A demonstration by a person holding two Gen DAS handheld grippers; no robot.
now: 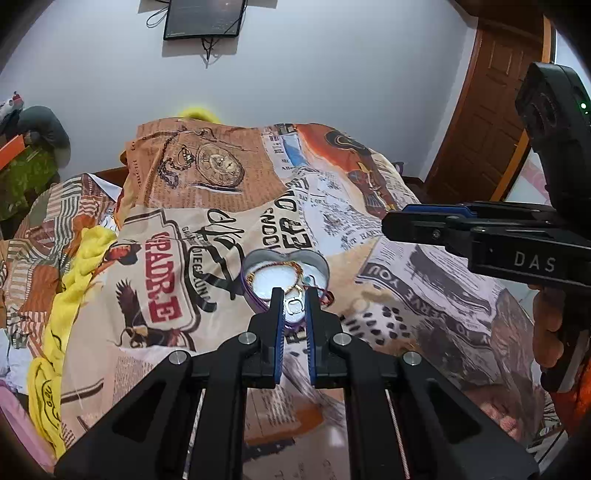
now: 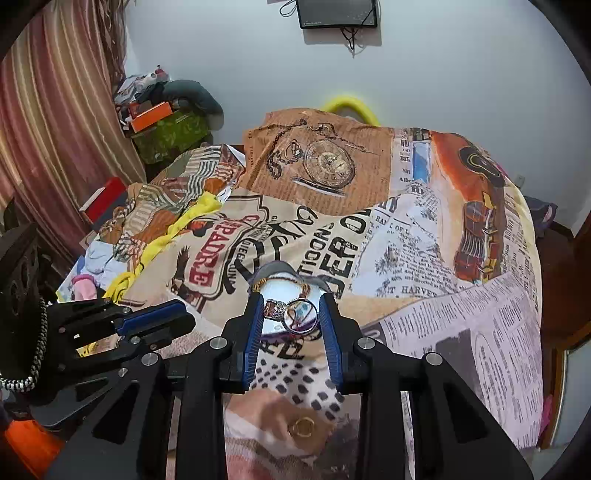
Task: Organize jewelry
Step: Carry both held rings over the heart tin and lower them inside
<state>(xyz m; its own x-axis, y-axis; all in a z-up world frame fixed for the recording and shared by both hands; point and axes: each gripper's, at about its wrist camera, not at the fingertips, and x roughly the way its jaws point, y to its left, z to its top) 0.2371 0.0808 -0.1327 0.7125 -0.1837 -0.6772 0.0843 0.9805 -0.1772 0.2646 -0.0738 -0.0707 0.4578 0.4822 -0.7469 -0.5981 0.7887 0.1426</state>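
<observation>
A heart-shaped tin box (image 1: 255, 263) lies on a printed bedsheet, with a gold chain bracelet (image 1: 291, 266) and a red thread inside. My left gripper (image 1: 294, 299) hovers at the box's near rim, its jaws narrowly apart around a small silver ring (image 1: 294, 306). My right gripper (image 2: 291, 308) is shut on a silver ring with a dark stone (image 2: 297, 317), held just above the same box (image 2: 274, 266). A gold ring (image 2: 301, 427) lies on the sheet under the right gripper. The right gripper also shows in the left view (image 1: 417, 223).
The printed bedsheet (image 1: 207, 206) covers a lumpy bed. A yellow cloth (image 1: 66, 295) lies along its left side. A wooden door (image 1: 491, 110) stands at the right, striped curtains (image 2: 48, 122) and piled items (image 2: 162, 114) at the left, a dark screen (image 1: 203, 18) on the wall.
</observation>
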